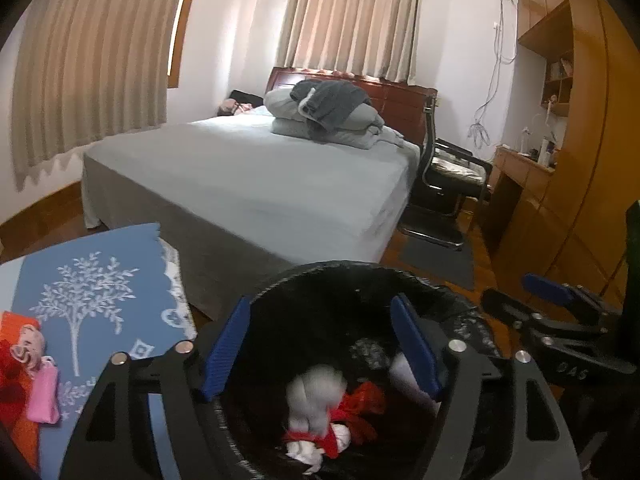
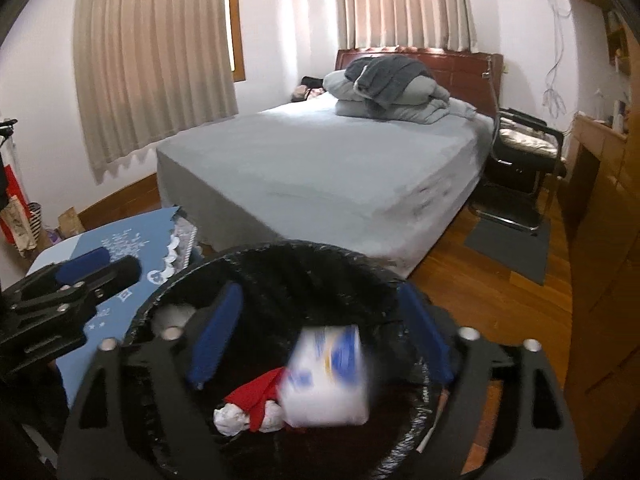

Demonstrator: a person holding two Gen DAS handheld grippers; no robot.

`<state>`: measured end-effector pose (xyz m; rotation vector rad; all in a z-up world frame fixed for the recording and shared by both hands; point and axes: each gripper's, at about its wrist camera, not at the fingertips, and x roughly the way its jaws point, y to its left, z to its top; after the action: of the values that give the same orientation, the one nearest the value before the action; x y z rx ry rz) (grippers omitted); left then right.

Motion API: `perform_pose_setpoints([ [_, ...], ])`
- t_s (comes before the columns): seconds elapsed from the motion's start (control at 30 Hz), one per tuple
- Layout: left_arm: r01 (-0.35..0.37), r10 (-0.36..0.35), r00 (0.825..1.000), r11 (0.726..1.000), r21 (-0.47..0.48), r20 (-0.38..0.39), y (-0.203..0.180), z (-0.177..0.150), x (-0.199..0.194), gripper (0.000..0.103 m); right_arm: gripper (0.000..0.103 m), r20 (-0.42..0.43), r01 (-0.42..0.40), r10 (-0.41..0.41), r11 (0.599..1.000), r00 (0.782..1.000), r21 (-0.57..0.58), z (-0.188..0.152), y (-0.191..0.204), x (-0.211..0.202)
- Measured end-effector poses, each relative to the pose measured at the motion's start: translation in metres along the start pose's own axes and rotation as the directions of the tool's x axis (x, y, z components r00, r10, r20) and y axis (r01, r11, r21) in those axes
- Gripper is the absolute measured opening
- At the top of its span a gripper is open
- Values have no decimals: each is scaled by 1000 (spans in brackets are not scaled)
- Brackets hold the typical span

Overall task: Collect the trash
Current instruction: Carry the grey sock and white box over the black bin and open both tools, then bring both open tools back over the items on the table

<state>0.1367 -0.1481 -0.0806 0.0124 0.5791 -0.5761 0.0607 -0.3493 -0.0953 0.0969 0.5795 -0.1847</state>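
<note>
Beige curtains (image 1: 92, 60) and a grey-sheeted bed (image 1: 248, 172) with folded bedding fill the wooden-floored bedroom, and a tabletop under a blue tree-print cloth (image 1: 92, 280) stands beside a round bin lined with a black plastic bag (image 1: 344, 276). Both tongs tilt down over the bin's mouth: the left tongs (image 1: 320, 344) stand apart above a white wad tangled with red scraps (image 1: 320, 408), gripping nothing. The right tongs (image 2: 320, 336) also stand apart, a blurred white-and-blue packet (image 2: 328, 376) loose between and below them, beside red and white crumpled scraps (image 2: 252, 404).
</note>
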Motion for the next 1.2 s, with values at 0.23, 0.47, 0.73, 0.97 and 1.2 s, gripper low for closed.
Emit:
perform_pose_setpoints([
  [0.23, -118, 119, 992, 992, -40, 30, 39, -1, -29, 89, 97, 20, -42, 42, 999, 999, 6, 0, 12, -6],
  [0.47, -278, 283, 958, 956, -98, 45, 90, -12, -70, 93, 97, 10, -121, 121, 992, 993, -43, 5, 56, -4],
  [0.73, -432, 439, 898, 891, -137, 26, 142, -35, -109, 93, 97, -24, -237, 235, 965, 972, -109, 8, 125, 6],
  [0.97, -530, 539, 842, 828, -184, -2, 189, -57, -140, 93, 97, -54, -323, 319, 931, 946, -172, 7, 183, 15],
  [1.2, -600, 608, 793, 770, -215, -34, 226, -75, -156, 92, 97, -79, -382, 373, 903, 924, -196, 3, 227, 25],
])
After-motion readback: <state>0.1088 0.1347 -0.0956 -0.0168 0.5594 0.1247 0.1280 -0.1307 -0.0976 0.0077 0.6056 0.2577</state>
